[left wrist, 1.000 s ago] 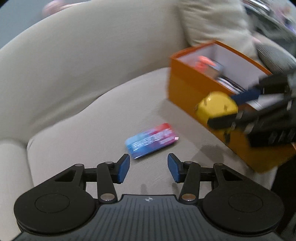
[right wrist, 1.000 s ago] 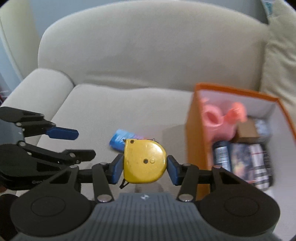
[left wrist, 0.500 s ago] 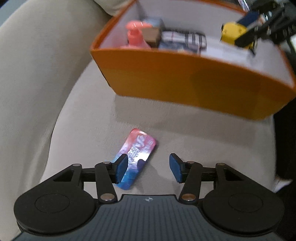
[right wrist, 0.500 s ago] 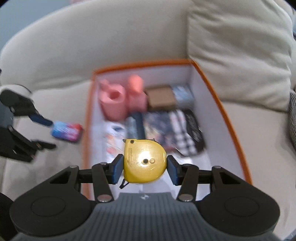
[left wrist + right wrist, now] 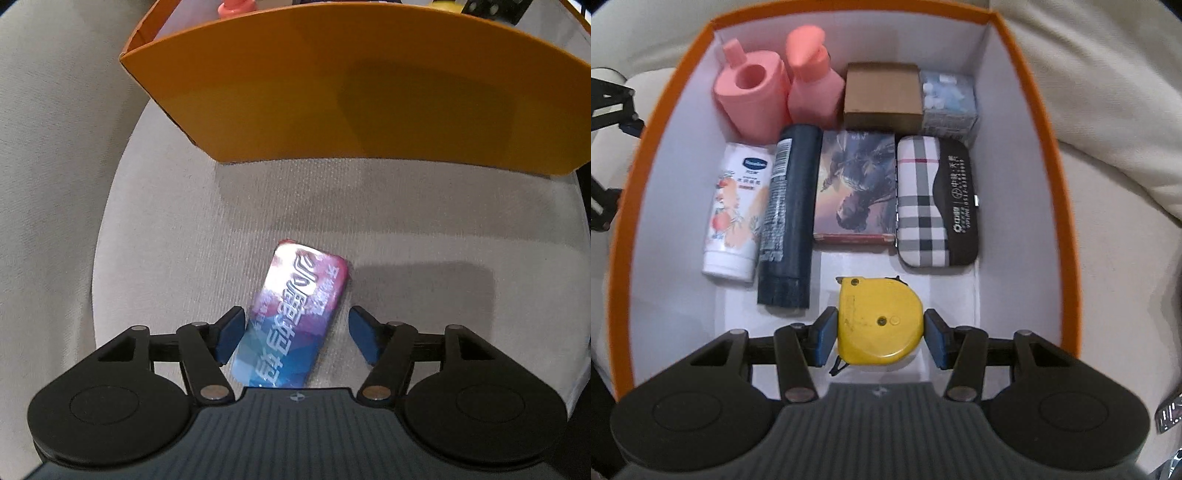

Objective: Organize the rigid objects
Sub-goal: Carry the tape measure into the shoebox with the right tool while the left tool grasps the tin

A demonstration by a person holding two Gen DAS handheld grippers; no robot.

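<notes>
Right wrist view: yellow tape measure (image 5: 879, 323) between barely parted jaws inside orange box (image 5: 628, 206); left jaws spread around tin (image 5: 295, 321).

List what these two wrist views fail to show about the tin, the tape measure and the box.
- Left wrist view: the near end of the colourful tin is hidden by the left hand-held gripper body.
- Left wrist view: the orange box wall hides its contents.
- Right wrist view: whether the yellow tape measure, between the right hand-held gripper pads, touches the box floor.
</notes>
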